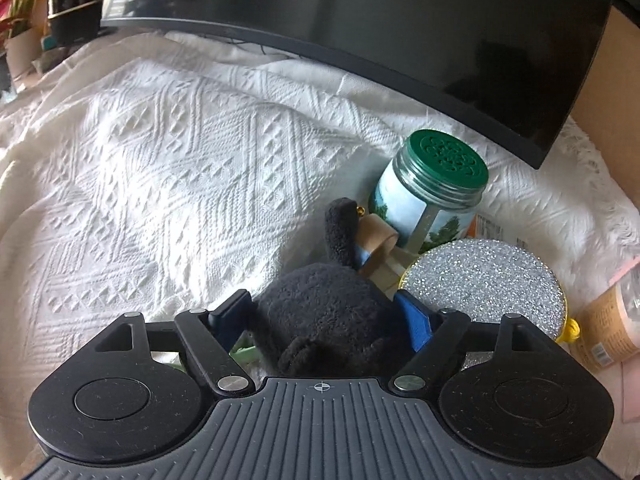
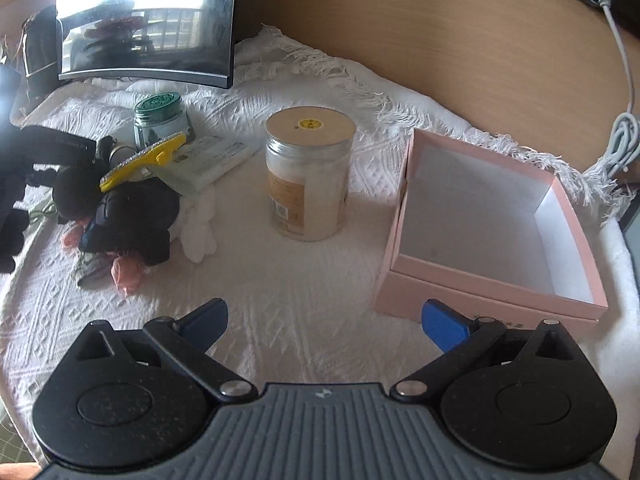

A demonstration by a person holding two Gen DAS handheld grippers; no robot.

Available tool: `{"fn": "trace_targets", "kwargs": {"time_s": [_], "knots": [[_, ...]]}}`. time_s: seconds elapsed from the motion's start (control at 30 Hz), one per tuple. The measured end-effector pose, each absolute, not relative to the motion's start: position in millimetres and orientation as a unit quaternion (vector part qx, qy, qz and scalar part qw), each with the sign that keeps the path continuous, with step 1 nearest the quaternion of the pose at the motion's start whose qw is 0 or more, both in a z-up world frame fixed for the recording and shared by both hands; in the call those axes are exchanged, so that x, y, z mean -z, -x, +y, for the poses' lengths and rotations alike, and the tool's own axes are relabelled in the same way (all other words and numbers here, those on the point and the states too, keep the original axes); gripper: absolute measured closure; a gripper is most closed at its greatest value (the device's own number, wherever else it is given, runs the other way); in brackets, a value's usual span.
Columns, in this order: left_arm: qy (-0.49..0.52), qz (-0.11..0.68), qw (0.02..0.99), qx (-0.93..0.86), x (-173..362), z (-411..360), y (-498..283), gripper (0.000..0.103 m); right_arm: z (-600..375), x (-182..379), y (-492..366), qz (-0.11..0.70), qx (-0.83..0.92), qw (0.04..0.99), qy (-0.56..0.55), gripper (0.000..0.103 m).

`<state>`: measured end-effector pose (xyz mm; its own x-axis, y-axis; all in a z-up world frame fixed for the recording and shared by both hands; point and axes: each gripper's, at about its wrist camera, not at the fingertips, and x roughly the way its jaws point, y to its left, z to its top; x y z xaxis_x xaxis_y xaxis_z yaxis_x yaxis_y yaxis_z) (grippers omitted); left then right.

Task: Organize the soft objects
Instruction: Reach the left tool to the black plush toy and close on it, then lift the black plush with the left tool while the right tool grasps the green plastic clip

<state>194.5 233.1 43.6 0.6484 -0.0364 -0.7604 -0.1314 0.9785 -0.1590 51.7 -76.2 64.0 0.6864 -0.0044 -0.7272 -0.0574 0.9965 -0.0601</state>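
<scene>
I see a white woven cloth [image 1: 168, 168] with raised diamond patterns and a fringed edge covering the bench. On my left wrist view, the left tool [image 1: 324, 316] has its blue pads pressed against either side of a fuzzy black plush toy [image 1: 320, 316], so it is clamped on that soft body; one plush limb sticks up ahead of it. Just beyond stand a glass jar with a perforated green lid [image 1: 432, 196] and a round disc with a glittery silver face and yellow rim [image 1: 486, 284], which touches the plush side (a dark curved monitor [image 1: 360, 20] looms behind).

From the right wrist view, the right tool [image 2: 324, 320] hangs low above the cloth with its fingers spread wide apart, holding nothing. Ahead of it stands a cylindrical clear jar with a flat tan lid [image 2: 310, 176], upright. To its right sits a square pink cardboard box [image 2: 488, 292], open-topped with a white interior. The plush toy lies at the left among pinkish scraps [image 2: 128, 272] and a white fluffy piece [image 2: 198, 232].
</scene>
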Motion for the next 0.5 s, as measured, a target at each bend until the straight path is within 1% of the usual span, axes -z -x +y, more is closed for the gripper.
{"fn": "trace_targets", "kwargs": {"time_s": [0.13,0.2,0.5], "knots": [[0.107,0.423,0.899,-0.016,-41.6,231.1,-191.7,0.022,-78.1,-59.9,-49.7,0.405,-0.012,0.914,0.035,0.0],[0.111,0.419,0.901,-0.014,-45.4,231.4,-187.9,0.025,-77.9,-60.1,-48.7,0.405,-0.014,0.914,0.035,0.0],[0.154,0.364,0.919,0.016,-73.6,251.5,-148.8,0.026,-68.4,-66.1,-51.0,0.392,-0.027,0.918,0.05,0.0]]}}
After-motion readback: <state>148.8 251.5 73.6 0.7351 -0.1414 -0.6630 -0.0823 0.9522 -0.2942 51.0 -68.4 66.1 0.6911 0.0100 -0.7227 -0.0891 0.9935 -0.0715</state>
